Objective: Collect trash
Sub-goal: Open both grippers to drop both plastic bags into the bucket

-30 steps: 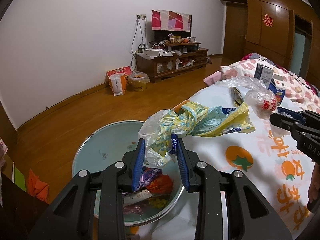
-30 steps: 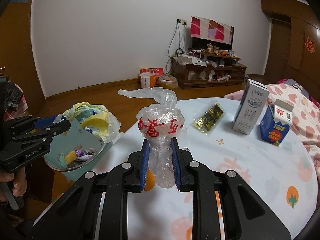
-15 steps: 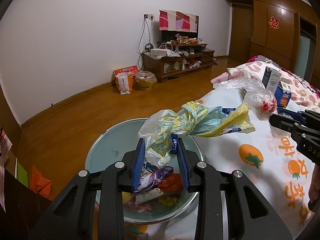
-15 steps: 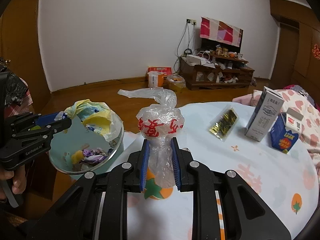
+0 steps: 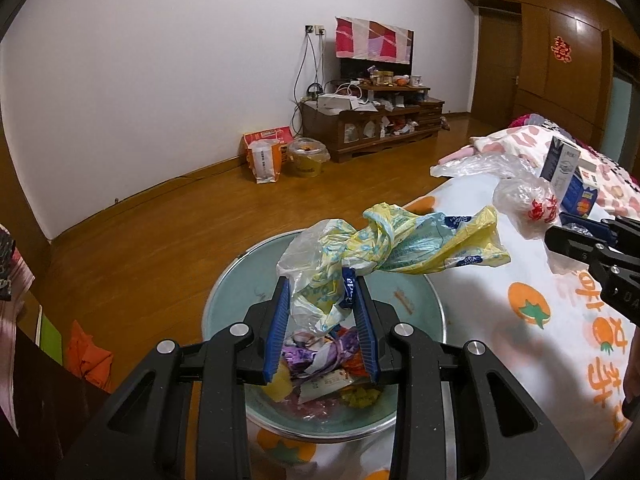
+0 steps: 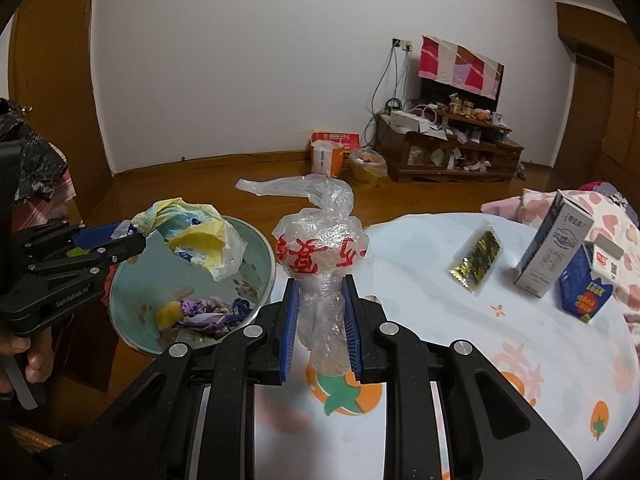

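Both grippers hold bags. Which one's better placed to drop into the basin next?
Left. The left gripper holds the yellow patterned plastic bag directly over the pale green metal basin; the right gripper's clear red-printed bag hangs beside it.

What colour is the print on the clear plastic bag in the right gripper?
Red characters on the clear plastic bag; clearest in the right wrist view.

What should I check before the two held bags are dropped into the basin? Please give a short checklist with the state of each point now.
1. Left gripper holds the yellow patterned bag: ok.
2. Yellow patterned bag is above the basin: ok; one end reaches out over the tablecloth.
3. Right gripper holds the clear bag with red print: ok.
4. Clear bag is above the basin: not ok; it hangs over the tablecloth beside the rim.
5. Room left in the basin: ok; wrappers cover only the bottom.
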`<state>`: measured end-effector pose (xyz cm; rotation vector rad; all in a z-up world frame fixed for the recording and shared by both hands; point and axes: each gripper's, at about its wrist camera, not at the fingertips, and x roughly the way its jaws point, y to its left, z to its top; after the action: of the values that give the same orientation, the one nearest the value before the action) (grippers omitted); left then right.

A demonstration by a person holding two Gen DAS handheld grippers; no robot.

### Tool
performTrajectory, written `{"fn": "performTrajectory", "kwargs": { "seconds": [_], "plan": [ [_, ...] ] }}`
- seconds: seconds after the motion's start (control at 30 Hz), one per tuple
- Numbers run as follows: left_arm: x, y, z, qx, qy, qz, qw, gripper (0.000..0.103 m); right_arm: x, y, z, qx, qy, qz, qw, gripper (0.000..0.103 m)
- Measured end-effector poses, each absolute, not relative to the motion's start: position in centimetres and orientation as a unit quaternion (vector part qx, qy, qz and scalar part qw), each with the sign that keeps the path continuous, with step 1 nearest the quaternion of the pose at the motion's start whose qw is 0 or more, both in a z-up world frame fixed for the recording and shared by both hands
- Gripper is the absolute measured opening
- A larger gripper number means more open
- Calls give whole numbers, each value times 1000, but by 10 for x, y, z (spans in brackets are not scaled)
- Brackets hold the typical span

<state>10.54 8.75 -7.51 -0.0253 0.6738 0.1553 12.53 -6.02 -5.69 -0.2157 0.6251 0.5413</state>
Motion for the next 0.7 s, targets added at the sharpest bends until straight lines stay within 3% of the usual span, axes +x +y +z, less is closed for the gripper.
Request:
{"fn": "performTrajectory", "kwargs": {
  "seconds": [0.7],
  "plan": [
    [101, 108, -79, -28, 331, 106, 937, 32, 124, -31, -60, -123, 303, 285, 901, 23]
  ]
}}
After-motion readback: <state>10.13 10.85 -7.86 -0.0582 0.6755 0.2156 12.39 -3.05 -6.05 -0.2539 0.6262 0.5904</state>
